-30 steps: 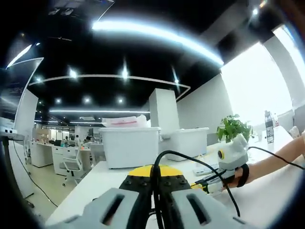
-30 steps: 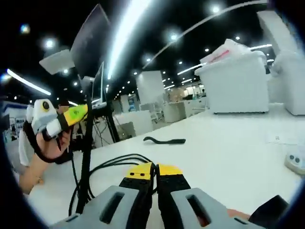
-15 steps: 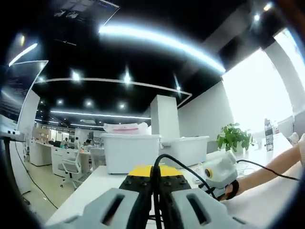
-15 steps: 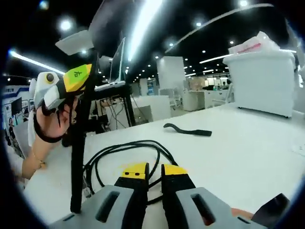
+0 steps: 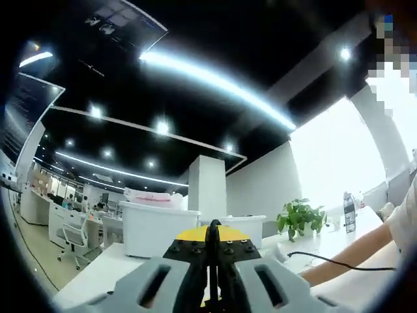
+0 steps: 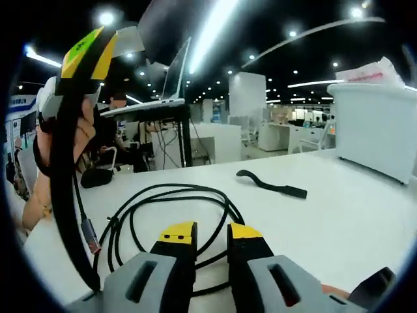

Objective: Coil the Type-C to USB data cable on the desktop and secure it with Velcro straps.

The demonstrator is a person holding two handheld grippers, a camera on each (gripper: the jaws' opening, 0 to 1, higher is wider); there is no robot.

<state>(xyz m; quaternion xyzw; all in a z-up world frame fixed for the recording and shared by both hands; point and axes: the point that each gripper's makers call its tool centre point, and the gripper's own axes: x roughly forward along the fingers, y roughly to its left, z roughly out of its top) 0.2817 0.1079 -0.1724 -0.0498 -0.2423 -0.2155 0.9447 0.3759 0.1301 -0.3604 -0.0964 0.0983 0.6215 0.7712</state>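
Two or so loose loops of the black cable [image 6: 171, 203] lie on the white table [image 6: 339, 215] in the right gripper view, so coiling looks partly done; the Velcro strap [image 6: 270, 185] lies apart, unused. Left gripper [image 5: 213, 242] fingers are clamped on a cable strand held high. Right gripper [image 6: 206, 232] fingers stand slightly parted, empty, above the loops.

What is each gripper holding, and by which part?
Left gripper: the black cable, pinched along its length, away from the plug. Right gripper: open, holding nothing.
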